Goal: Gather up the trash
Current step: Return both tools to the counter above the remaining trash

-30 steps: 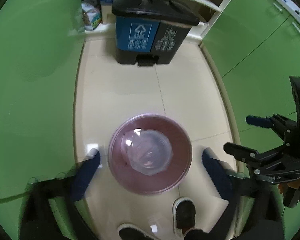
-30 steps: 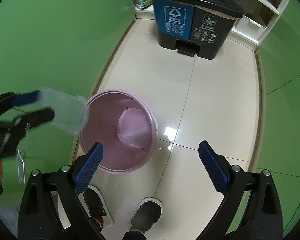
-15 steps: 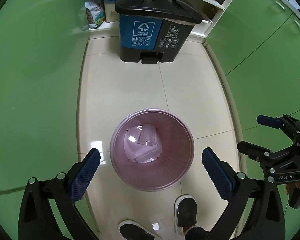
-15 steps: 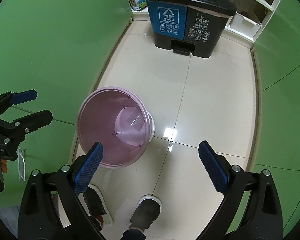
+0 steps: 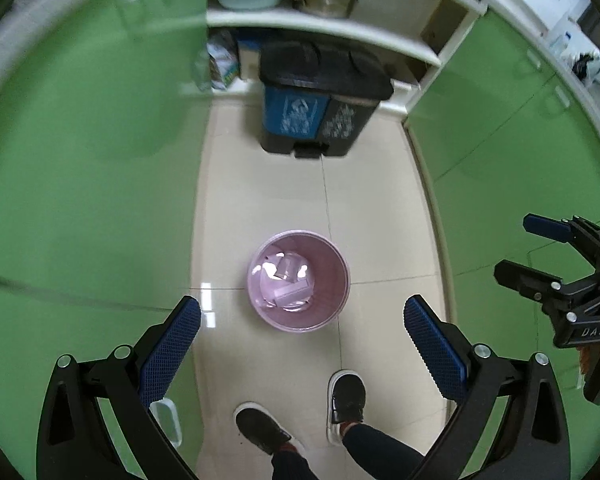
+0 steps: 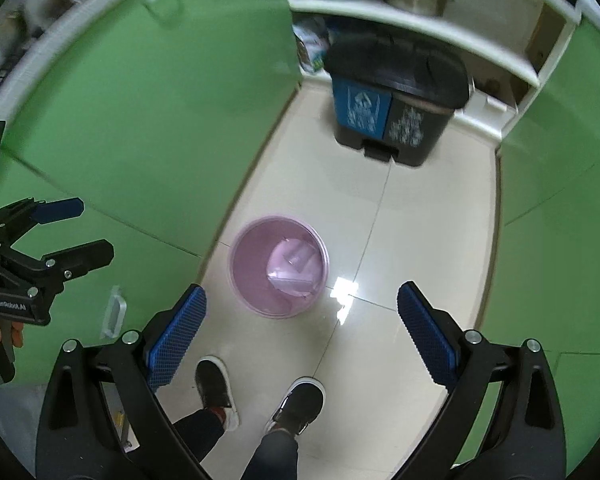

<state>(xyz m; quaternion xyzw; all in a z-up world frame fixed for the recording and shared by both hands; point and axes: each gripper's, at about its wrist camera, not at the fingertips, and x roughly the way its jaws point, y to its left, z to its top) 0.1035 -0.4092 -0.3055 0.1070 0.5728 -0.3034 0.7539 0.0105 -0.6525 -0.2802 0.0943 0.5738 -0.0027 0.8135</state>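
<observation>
Your left gripper (image 5: pixel 302 342) has its jaws wide apart with nothing between them, and your right gripper (image 6: pixel 302 330) too. The pink bin (image 5: pixel 298 281) stands on the tiled floor (image 5: pixel 372 216) at 12 o'clock from both, with clear plastic trash (image 5: pixel 286 276) lying inside. Your shoes (image 5: pixel 346 398) are at 6 o'clock. Only the left view shows a clear container (image 5: pixel 165 420) under its left finger; only the right view shows a cabinet handle (image 6: pixel 114 312) at 9 o'clock. The two-part pedal bin (image 6: pixel 396 104) stands far at 12 o'clock.
</observation>
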